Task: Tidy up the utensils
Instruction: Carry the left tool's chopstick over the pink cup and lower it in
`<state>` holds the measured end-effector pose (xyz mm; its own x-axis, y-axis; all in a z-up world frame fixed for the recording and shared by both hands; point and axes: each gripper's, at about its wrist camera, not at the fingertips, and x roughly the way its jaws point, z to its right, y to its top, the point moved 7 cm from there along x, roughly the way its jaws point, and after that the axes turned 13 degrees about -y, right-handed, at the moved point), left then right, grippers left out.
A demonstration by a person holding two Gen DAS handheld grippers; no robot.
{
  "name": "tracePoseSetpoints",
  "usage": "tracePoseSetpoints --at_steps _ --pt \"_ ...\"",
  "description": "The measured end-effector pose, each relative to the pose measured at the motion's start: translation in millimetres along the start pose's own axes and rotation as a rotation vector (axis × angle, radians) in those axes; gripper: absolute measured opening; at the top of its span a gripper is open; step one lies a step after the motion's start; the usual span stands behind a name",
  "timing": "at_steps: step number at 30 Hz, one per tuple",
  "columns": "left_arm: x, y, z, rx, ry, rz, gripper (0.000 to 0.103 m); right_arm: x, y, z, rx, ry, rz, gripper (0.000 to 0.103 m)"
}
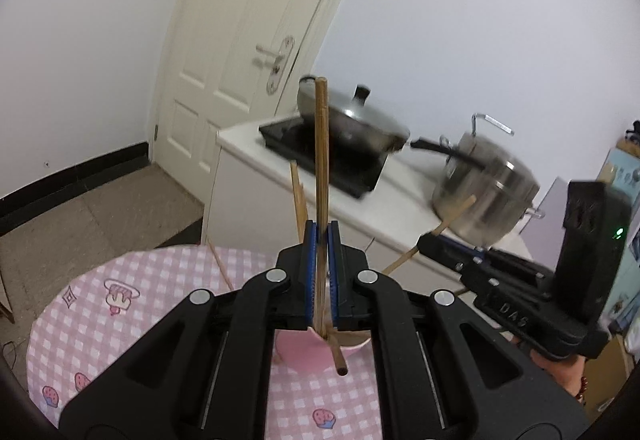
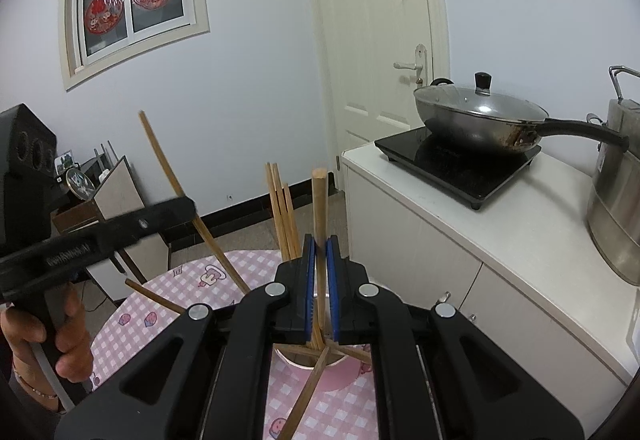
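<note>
1. A pink round cup (image 1: 316, 354) stands low in the centre of both views on a round table with a pink-and-white checked cloth (image 1: 132, 304). It holds several thin wooden chopsticks (image 2: 284, 207) that fan out above its rim.
2. In the left wrist view, the left gripper (image 1: 322, 236) has its blue-padded jaws closed on one brown wooden chopstick (image 1: 321, 159). That stick runs nearly vertical up the centre of the frame, top end high and lower end down at the cup's rim.
3. In the right wrist view, the right gripper (image 2: 320, 246) has its jaws shut on a lighter round wooden chopstick (image 2: 321, 199). It also stands upright, leaning slightly, with its foot in the cup.
4. Loose sticks slant left and right from the cup; one lies across the rim toward the lower edge.
5. At right, a white counter (image 2: 500, 236) carries a black induction hob (image 2: 452, 163), a lidded wok (image 2: 480, 115) and a steel pot (image 2: 616, 199).
</note>
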<state>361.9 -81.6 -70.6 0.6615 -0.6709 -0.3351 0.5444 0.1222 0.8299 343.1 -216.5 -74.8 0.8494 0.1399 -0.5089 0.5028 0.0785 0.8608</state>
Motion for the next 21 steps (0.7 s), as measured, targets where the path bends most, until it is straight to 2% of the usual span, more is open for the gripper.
tracePoseSetpoints --at_steps 11,15,21 --pt "24.0 -23.0 -5.4 0.001 0.036 -0.114 0.007 4.0 -7.8 -0.3 -0.021 -0.026 -0.033 0.005" --pt "21.2 -23.0 -4.2 -0.010 0.022 -0.119 0.007 1.0 -7.6 0.0 -0.016 -0.027 -0.036 0.006" --pt "11.3 -18.3 10.5 0.025 0.010 -0.128 0.007 -10.2 -4.7 -0.7 -0.010 -0.035 -0.026 0.006"
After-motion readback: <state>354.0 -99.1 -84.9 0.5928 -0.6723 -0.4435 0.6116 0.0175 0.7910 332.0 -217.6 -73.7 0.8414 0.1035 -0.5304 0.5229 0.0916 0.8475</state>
